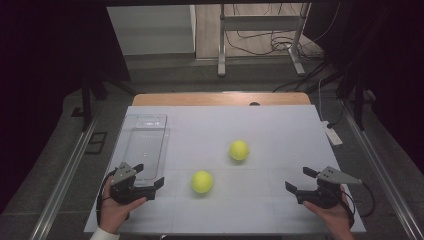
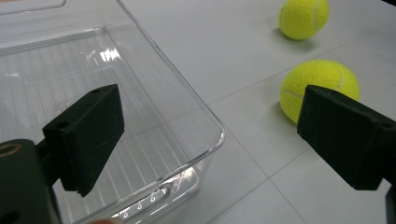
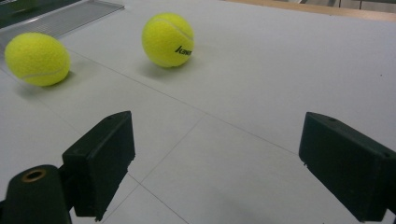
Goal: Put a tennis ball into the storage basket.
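Note:
Two yellow tennis balls lie on the white table: the near ball point(image 1: 202, 181) point(image 2: 319, 85) point(image 3: 37, 58) and the far ball point(image 1: 239, 150) point(image 2: 303, 17) point(image 3: 167, 39). A clear plastic tray point(image 1: 145, 145) point(image 2: 205, 116) sits at the left. My left gripper point(image 1: 149, 175) point(image 2: 210, 140) is open at the tray's near end, left of the near ball. At the table's right front, my right gripper point(image 1: 300, 180) point(image 3: 219, 163) is open with nothing between its jaws and points toward the balls.
The table's wooden far edge point(image 1: 220, 98) shows beyond the white sheet. A white power strip point(image 1: 332, 133) lies off the right edge. A metal stand point(image 1: 260, 45) and cables are on the floor behind.

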A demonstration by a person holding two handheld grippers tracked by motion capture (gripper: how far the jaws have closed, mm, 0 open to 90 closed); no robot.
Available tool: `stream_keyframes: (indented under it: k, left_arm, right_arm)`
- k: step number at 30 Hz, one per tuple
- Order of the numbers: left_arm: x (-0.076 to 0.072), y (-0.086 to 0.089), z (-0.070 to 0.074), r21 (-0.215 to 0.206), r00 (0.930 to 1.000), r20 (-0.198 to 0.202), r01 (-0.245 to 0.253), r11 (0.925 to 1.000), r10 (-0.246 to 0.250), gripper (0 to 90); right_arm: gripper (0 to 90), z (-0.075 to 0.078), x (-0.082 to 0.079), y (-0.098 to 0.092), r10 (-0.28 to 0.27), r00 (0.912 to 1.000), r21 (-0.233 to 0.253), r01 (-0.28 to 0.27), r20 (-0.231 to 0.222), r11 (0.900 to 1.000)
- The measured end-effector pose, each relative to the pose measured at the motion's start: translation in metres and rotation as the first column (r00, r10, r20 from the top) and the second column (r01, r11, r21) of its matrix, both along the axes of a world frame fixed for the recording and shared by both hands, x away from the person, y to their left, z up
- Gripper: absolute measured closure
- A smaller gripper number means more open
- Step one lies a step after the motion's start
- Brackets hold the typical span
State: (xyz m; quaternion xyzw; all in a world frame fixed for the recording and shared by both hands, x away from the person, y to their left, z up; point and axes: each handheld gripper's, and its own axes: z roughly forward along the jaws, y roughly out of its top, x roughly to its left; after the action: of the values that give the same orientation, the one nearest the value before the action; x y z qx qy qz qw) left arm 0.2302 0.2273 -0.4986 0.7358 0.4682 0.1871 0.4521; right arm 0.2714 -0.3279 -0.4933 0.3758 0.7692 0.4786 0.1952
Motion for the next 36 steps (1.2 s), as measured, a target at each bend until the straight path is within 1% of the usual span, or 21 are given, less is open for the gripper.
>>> stream_keyframes:
  k: [6,9,14,16,18,26,29,34,36]
  left_arm:
    - [-0.0029,0.0006,0.0005,-0.001,1.0000,0.002,-0.007,1.0000,0.007,8.6]
    - [-0.0040,0.0009,0.0014,-0.001,0.9999,0.008,-0.008,1.0000,0.008,8.7]
    - [-0.0039,-0.0005,0.0021,0.003,0.9999,0.012,0.002,1.0000,-0.002,8.7]
    - [-0.0033,-0.0016,0.0028,-0.005,0.9999,0.013,0.003,1.0000,-0.003,8.7]
    - [-0.0028,-0.0024,0.0033,0.000,0.9998,0.015,0.011,0.9999,-0.011,8.6]
    - [-0.0025,-0.0070,0.0033,0.007,0.9997,0.013,0.021,0.9998,-0.021,8.5]
    - [-0.0034,-0.0079,0.0031,0.008,0.9997,0.011,0.021,0.9997,-0.022,8.5]
    - [-0.0064,-0.0067,0.0049,0.011,0.9997,0.015,0.019,0.9998,-0.019,8.5]
    - [-0.0072,-0.0059,0.0059,0.005,0.9998,0.016,0.014,0.9999,-0.014,8.5]
  right_arm:
    - [11.5,0.0015,0.0011,0.0020,0.004,1.0000,0.001,-0.004,0.006,1.000]
    - [11.6,0.0013,0.0017,0.0041,0.008,1.0000,-0.002,-0.008,0.002,1.000]
    - [11.7,0.0006,-0.0001,0.0049,0.004,1.0000,-0.005,-0.004,-0.003,1.000]
    - [11.7,0.0010,-0.0023,0.0041,0.002,1.0000,-0.005,-0.002,0.000,1.000]
    - [11.8,0.0007,-0.0043,0.0033,-0.001,1.0000,-0.007,0.001,-0.001,1.000]
    - [11.9,0.0001,-0.0029,0.0024,0.002,1.0000,-0.005,-0.002,-0.001,1.000]
    - [12.1,0.0004,-0.0018,0.0035,0.010,0.9999,0.007,-0.010,-0.002,1.000]
    - [12.2,0.0014,-0.0026,0.0070,0.024,0.9997,0.001,-0.024,-0.001,1.000]
    - [12.2,0.0014,-0.0022,0.0086,0.028,0.9996,0.001,-0.028,0.000,1.000]
